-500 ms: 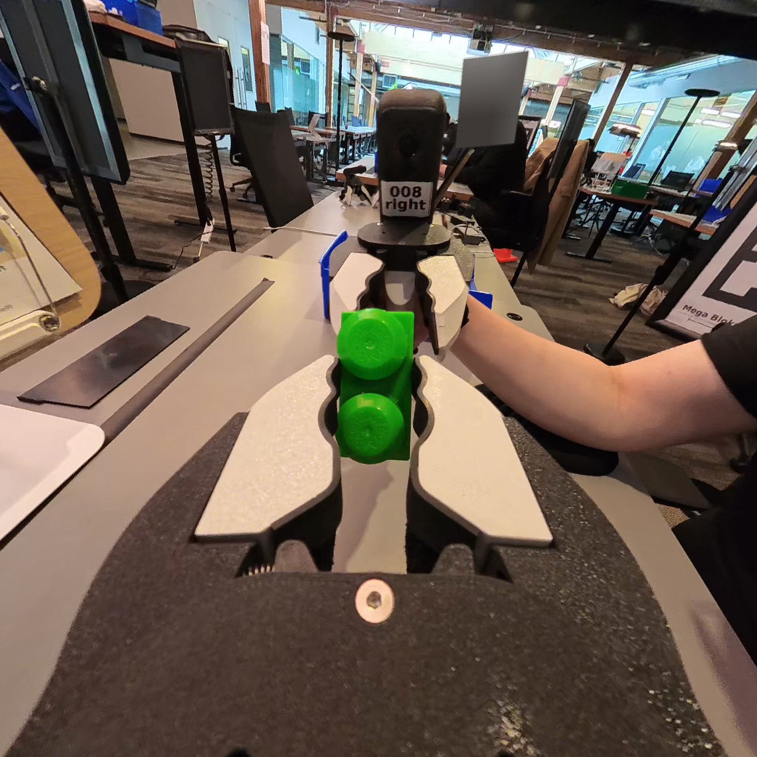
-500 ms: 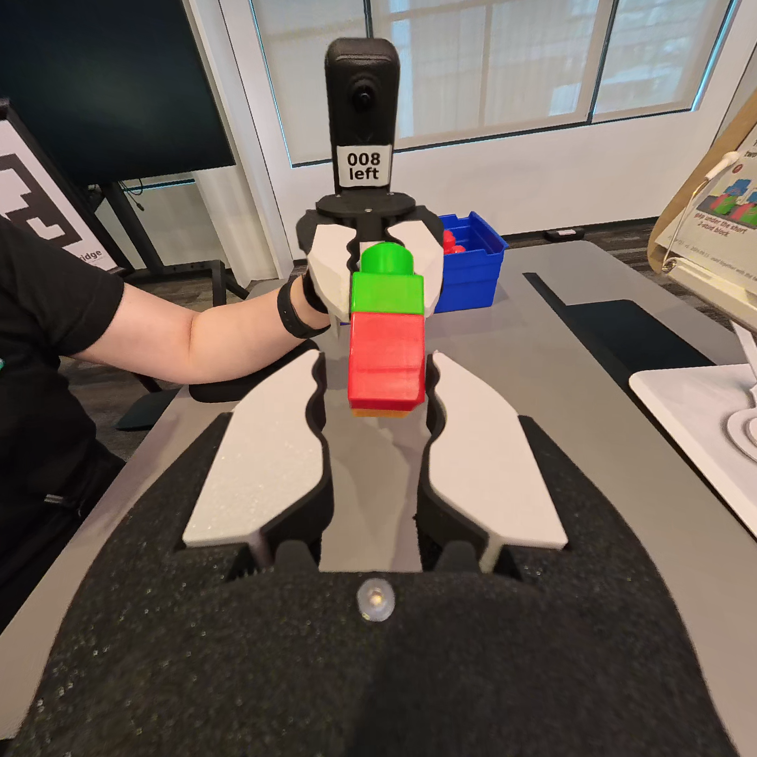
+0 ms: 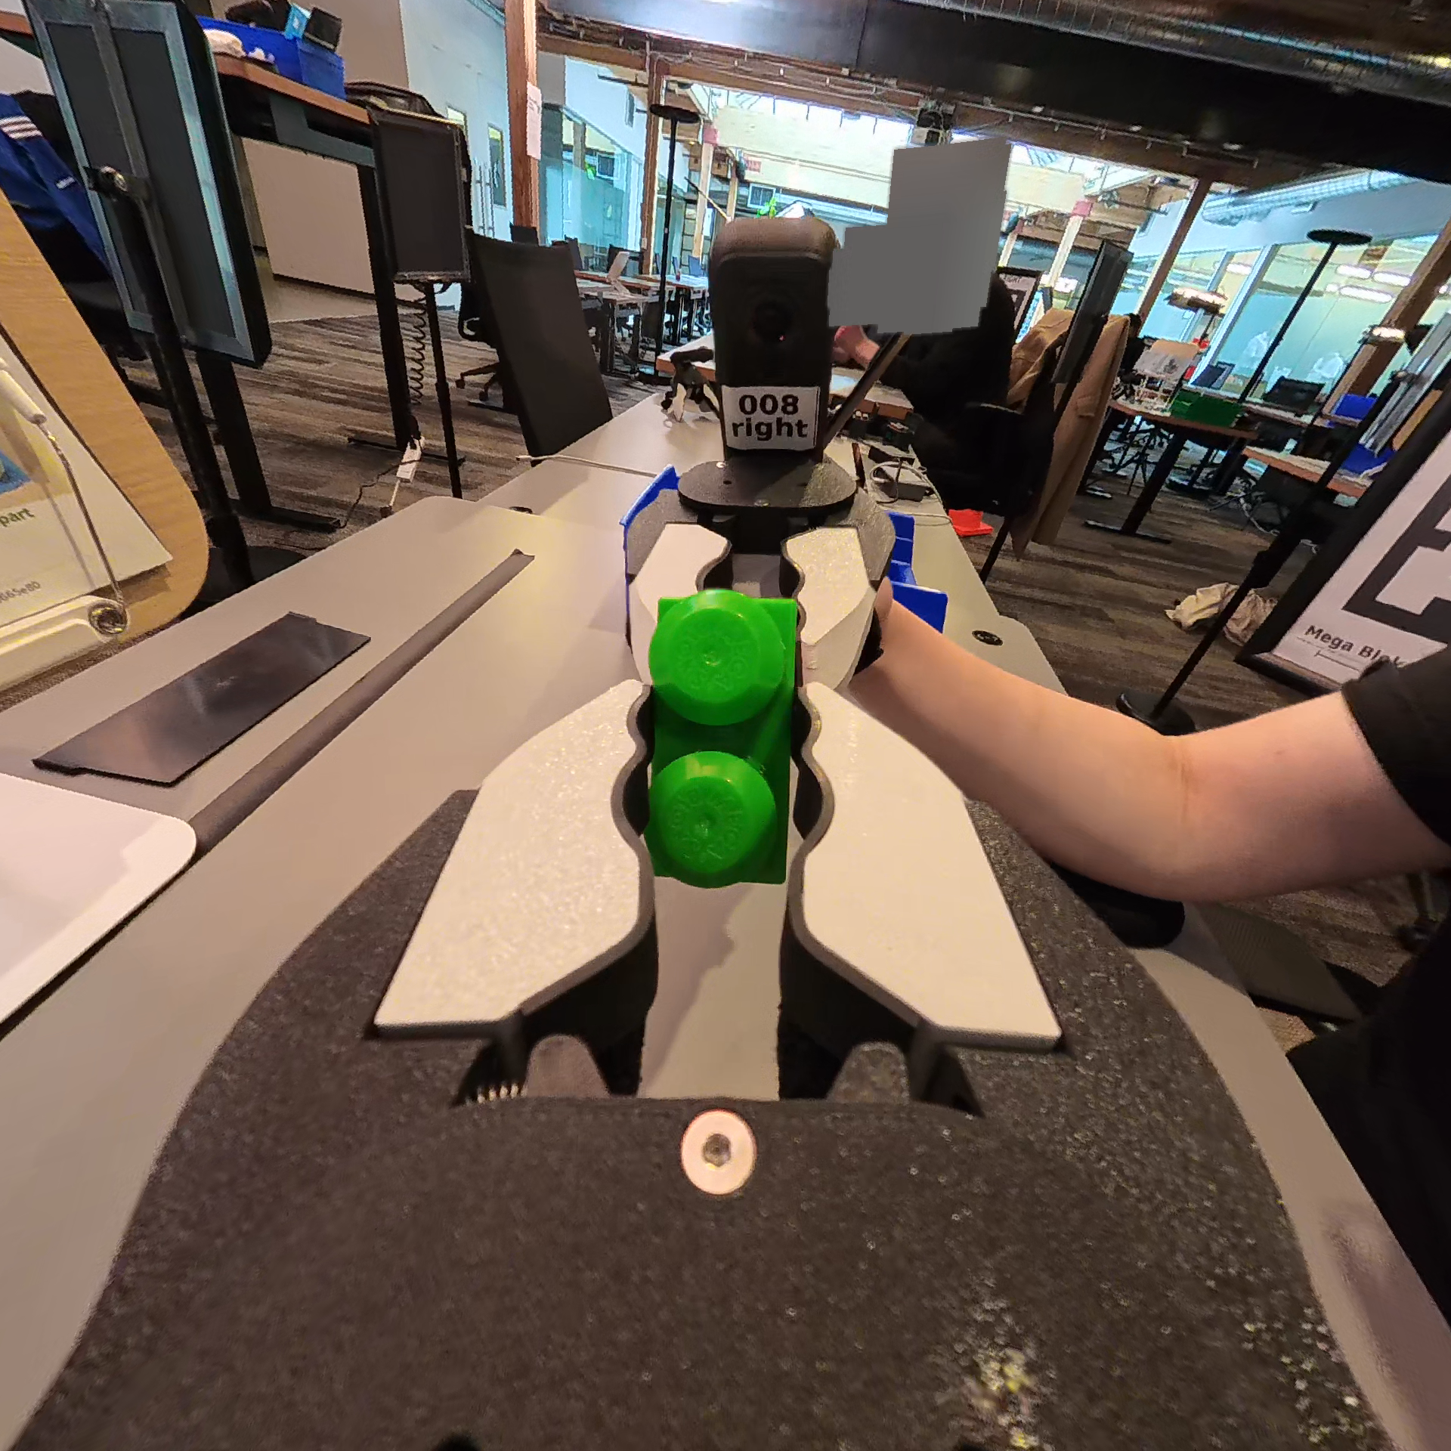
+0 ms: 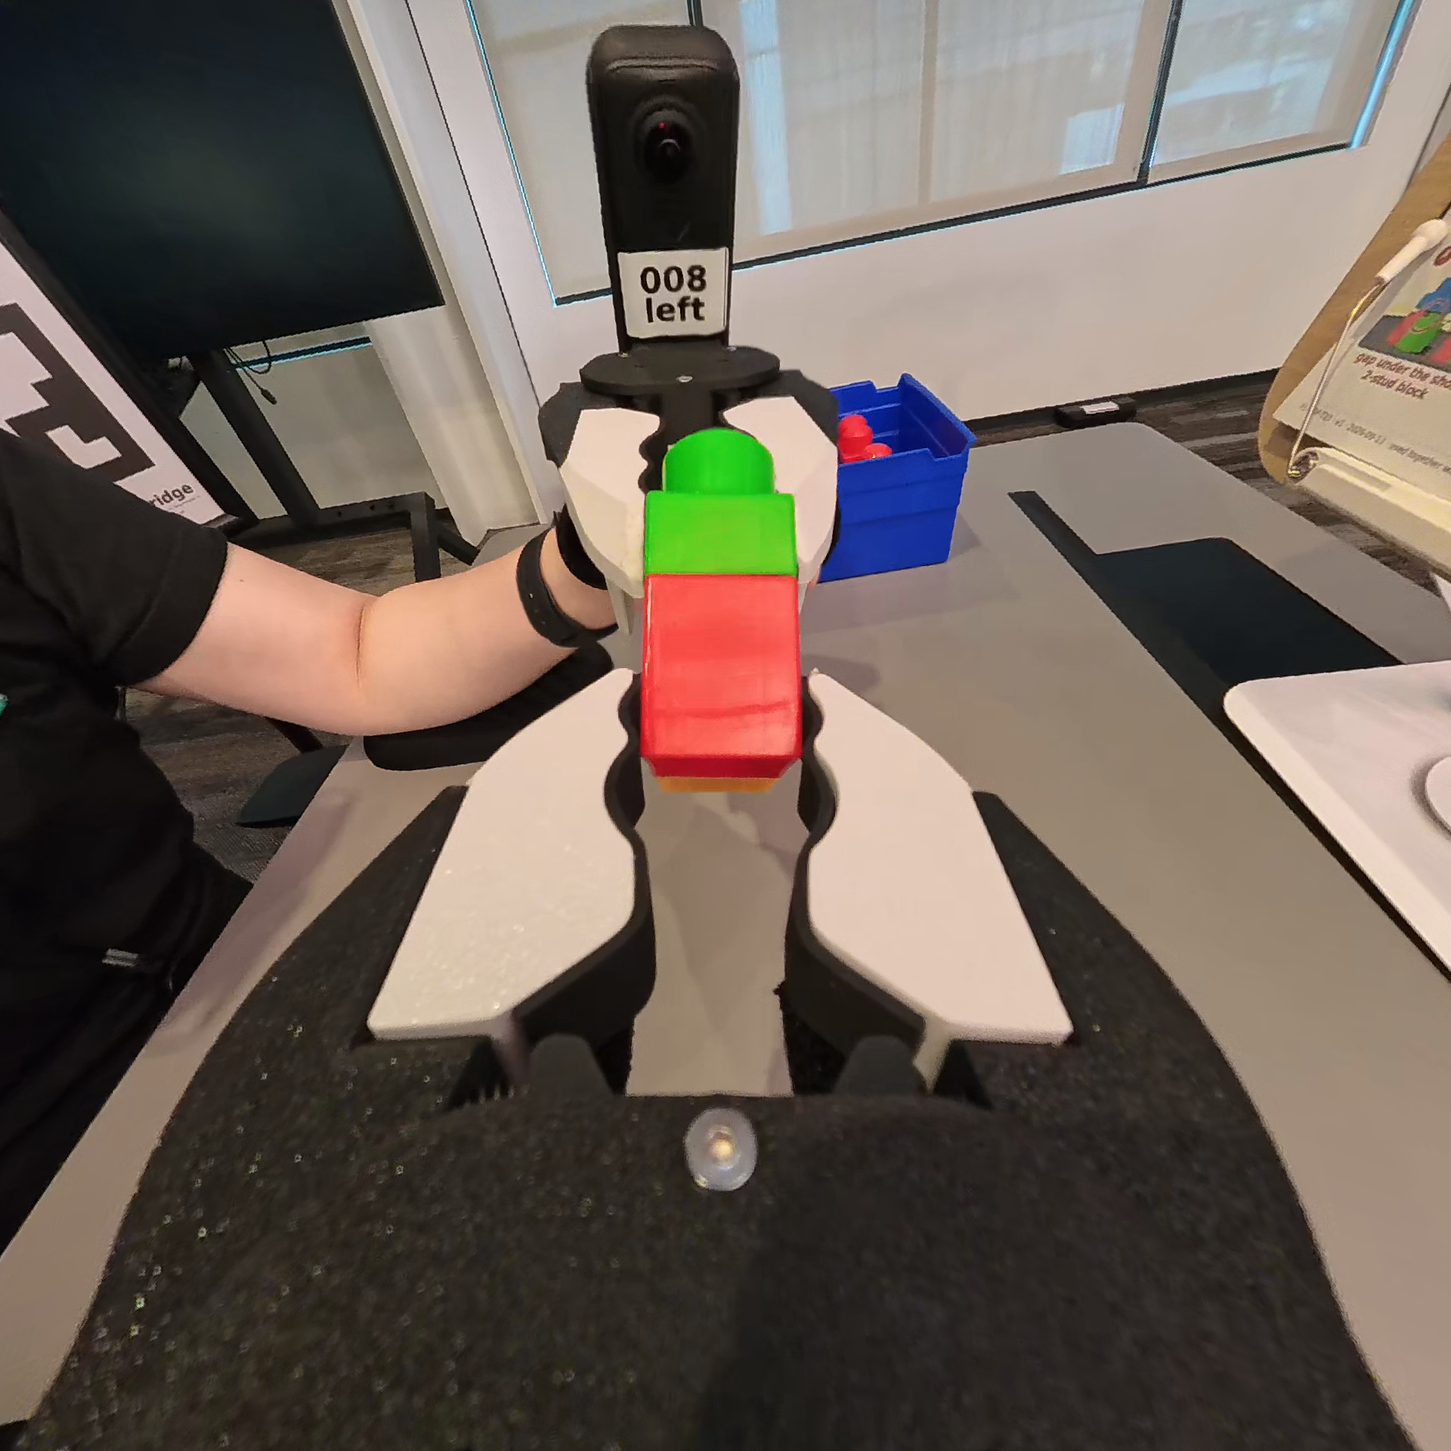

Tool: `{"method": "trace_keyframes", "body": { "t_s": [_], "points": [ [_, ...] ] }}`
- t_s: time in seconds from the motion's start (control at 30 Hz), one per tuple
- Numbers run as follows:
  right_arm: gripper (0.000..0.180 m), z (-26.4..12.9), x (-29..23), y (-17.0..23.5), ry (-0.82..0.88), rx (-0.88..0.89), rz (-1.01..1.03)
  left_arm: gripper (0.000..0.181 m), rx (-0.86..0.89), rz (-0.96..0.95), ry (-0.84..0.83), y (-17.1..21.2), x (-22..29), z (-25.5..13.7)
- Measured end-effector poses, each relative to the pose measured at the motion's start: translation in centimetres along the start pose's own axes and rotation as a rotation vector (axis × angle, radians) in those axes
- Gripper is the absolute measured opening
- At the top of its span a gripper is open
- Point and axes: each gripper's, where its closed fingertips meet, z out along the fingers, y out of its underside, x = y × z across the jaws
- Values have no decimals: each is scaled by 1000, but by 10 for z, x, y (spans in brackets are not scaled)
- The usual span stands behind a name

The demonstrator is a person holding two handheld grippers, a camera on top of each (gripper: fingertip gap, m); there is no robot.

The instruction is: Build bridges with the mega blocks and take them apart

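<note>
A small stack of mega blocks is held in the air between my two grippers, which face each other. The green two-stud block (image 3: pixel 718 746) sits on top (image 4: pixel 718 534), on a red block (image 4: pixel 718 667), with an orange block (image 4: pixel 718 783) just showing underneath. My left gripper (image 3: pixel 722 695) is shut on the sides of the green block. My right gripper (image 4: pixel 717 687) is shut on the sides of the red block. Each gripper shows in the other's view, behind the stack; the red and orange blocks are hidden in the left wrist view.
The grey table (image 4: pixel 981 707) lies below. A blue bin (image 4: pixel 903 502) with red blocks stands behind the left gripper; another blue bin (image 3: pixel 915 589) is behind the right one. A white tray (image 4: pixel 1335 785) and an instruction card stand (image 4: pixel 1374 353) are at one side. The grippers are tip to tip, or close to it.
The stack and the opposite gripper have shifted slightly left in the right wrist view. Both grips are unchanged.
</note>
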Motion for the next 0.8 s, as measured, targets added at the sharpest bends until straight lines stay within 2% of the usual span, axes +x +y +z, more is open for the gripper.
{"method": "trace_keyframes", "body": {
  "t_s": [0.17,0.3,0.43,0.57,0.63,0.7,0.77,0.8],
  "points": [
    [35,-5,6,5,29,-26,19,32,48,-24,-15,-3,-6,1],
    [36,-27,15,9,63,-4,56,32,189,-112,16,-27,-16,-32],
    [36,-39,15,3,81,19,43,32,161,-40,20,-33,-8,-43],
    [36,-61,23,-11,284,-25,25,32,108,-17,20,-27,-3,-34],
    [36,-105,11,-38,487,-30,-44,32,100,-25,26,-27,-1,-33],
    [36,-186,14,-58,814,-15,-38,32,100,-26,18,-28,-2,-33],
    [36,-281,28,-51,1072,-33,87,32,115,-40,35,-32,1,-32],
    [36,-323,38,-29,1144,-81,218,32,114,-45,45,-33,4,-30]
  ]
}}
